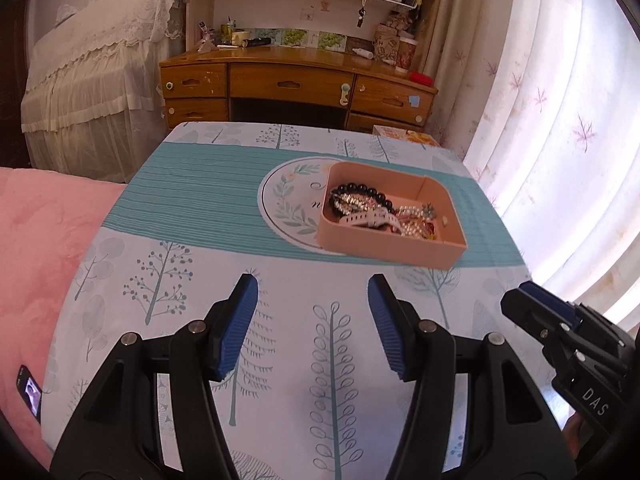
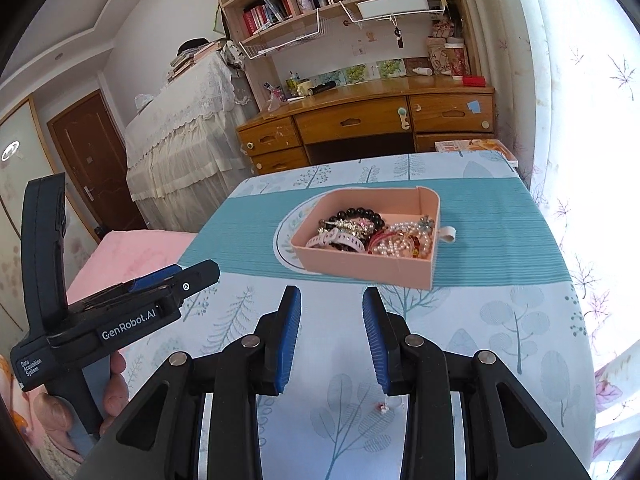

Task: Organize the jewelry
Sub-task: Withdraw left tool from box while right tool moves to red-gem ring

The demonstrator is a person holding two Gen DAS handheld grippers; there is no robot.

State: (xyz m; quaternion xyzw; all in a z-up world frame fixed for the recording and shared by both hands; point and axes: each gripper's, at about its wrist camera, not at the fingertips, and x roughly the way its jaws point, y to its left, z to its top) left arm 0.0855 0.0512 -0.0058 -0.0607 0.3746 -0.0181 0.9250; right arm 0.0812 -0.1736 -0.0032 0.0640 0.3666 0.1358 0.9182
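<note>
A pink open box point(image 1: 434, 258) point(image 2: 360, 270) sits on the tablecloth, ahead of both grippers. It holds a tangle of jewelry: a black bead bracelet point(image 1: 356, 189) point(image 2: 358, 214), a white strap point(image 1: 368, 218) point(image 2: 334, 240), pearl strands point(image 2: 400, 246) and sparkly pieces. A small ring-like trinket point(image 2: 390, 403) lies on the cloth between the right gripper's fingers, near their base. My left gripper point(image 1: 313, 286) is open and empty, hovering above the cloth. My right gripper point(image 2: 331, 298) is open and empty; it also shows at the right edge of the left wrist view point(image 1: 560, 332).
The table point(image 1: 200, 184) has a teal and white tree-print cloth. A pink blanket point(image 1: 36, 248) lies left of it. A wooden desk point(image 1: 296, 80) with shelves stands behind, a lace-covered piece point(image 1: 92, 76) at back left, and curtains point(image 1: 552, 120) on the right.
</note>
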